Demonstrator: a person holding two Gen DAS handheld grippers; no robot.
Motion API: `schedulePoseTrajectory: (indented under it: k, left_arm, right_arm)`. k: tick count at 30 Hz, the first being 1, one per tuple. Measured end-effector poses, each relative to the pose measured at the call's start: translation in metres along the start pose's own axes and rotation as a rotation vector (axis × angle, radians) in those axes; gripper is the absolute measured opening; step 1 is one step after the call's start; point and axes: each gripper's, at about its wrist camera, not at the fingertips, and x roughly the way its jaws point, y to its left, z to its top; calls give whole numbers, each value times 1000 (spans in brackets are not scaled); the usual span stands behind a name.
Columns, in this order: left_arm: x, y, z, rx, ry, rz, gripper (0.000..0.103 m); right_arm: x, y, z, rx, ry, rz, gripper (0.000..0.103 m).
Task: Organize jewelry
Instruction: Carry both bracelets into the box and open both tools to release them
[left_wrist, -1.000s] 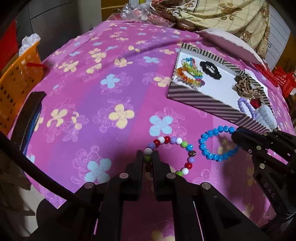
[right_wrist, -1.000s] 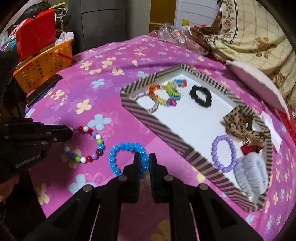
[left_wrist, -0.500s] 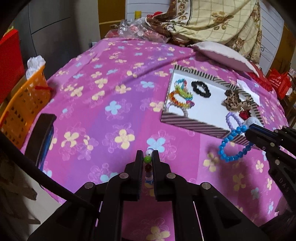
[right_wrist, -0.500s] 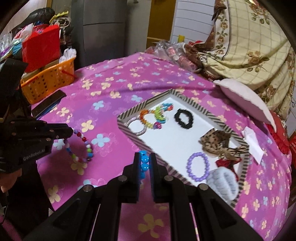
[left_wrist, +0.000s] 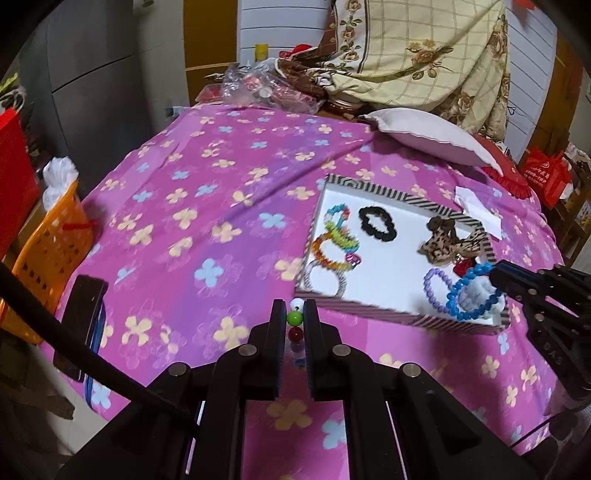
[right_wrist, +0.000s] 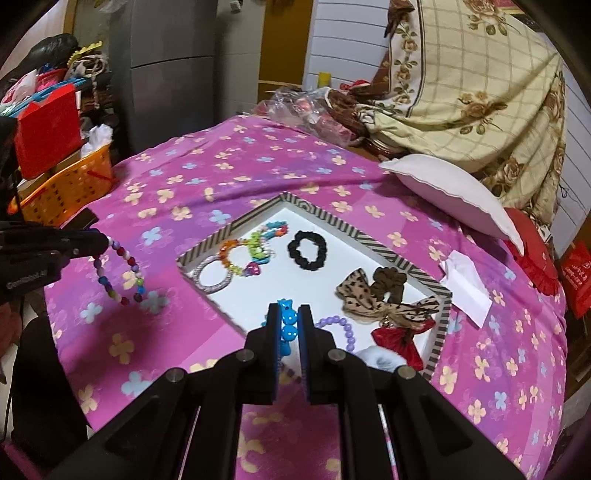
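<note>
My left gripper is shut on a multicoloured bead bracelet, lifted off the pink flowered cloth; the right wrist view shows that bracelet dangling from the left gripper. My right gripper is shut on a blue bead bracelet, which in the left wrist view hangs as a blue bracelet over the near right corner of the striped tray. The tray holds a black scrunchie, colourful bracelets, a leopard bow and a purple bracelet.
An orange basket stands off the bed's left side, with a dark phone near that edge. A pale pillow and a white paper lie beyond the tray. A checked quilt is piled at the back.
Both grippers rose off the cloth, each carrying its bracelet. The blue bracelet now hangs over the tray's near corner instead of lying beside it.
</note>
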Motion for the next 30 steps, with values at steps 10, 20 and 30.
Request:
schedulePoseTrajectory:
  k: [10,20,30]
  left_arm:
    - [17,-44,27,36,9,-38,28]
    - [55,-100,39,52,62,-113,28]
    - [108,-83,26,-8,154,-91,28]
  right_arm:
    - [32,-24,12,45,37,0,9]
    - [46,-48,12,86,56,-12,9]
    - [75,-49,18,95,83,21,9]
